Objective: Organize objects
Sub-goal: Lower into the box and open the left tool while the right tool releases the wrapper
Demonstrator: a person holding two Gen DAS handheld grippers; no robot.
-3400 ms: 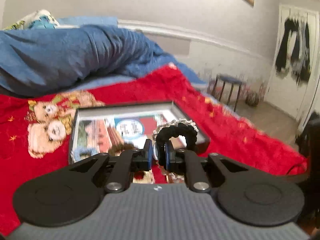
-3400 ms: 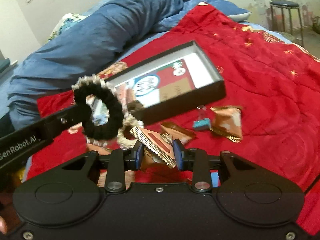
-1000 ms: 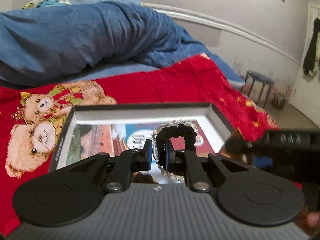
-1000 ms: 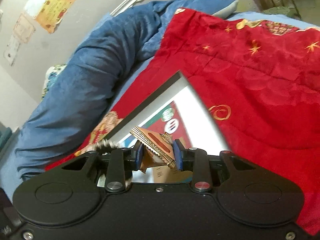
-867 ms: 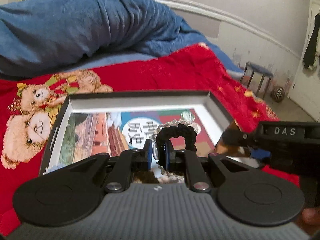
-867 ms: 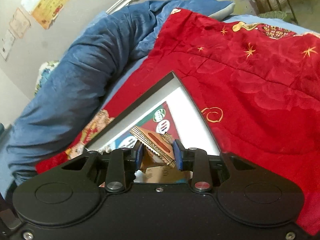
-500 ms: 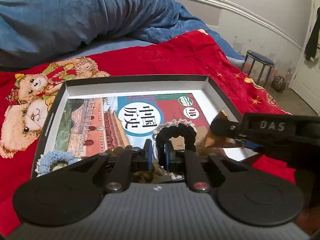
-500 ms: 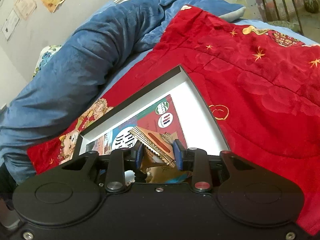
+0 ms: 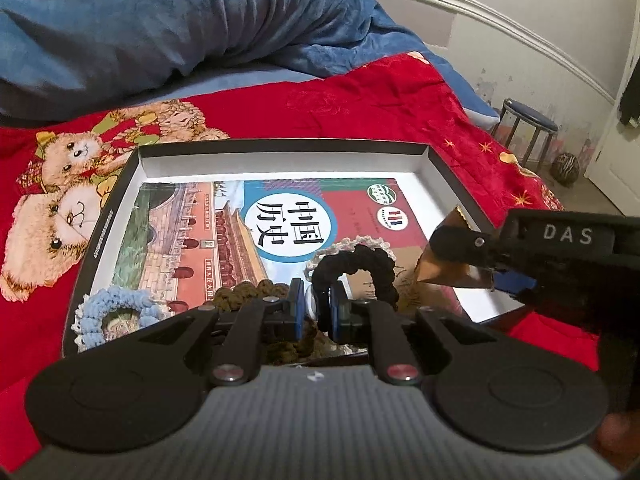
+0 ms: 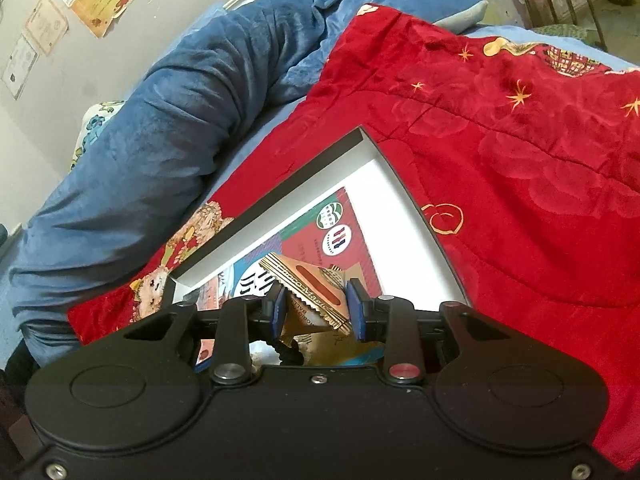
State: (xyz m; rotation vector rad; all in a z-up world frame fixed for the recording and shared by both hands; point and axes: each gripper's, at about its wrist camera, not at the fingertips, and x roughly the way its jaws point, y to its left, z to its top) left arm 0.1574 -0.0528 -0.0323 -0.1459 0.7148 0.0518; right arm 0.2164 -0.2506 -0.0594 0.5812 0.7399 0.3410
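Pinching scrunchie [image 9: 357, 265] in L claw [image 9: 317, 307], over box [image 9: 280, 148]

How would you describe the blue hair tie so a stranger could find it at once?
On the red blanket lies a shallow black box holding a book. The blue hair tie sits in its near left corner, the only pale blue ring, free of both grippers.

Black crocheted scrunchie with cream lace trim [image 9: 357, 261]. Light-blue crocheted scrunchie, white edge [image 9: 116, 312]. Olive-brown braided scrunchie [image 9: 249, 292]. Gold foil snack wrapper with red oval and zigzag edge [image 10: 311, 294]. Shallow black box, white inside [image 9: 280, 146]; book cover [image 9: 224, 232] with red building, blue-ringed white circle. Red plush blanket [image 9: 372, 100] with teddy-bear print, gold stars. Crumpled blue velvet duvet [image 9: 168, 20].
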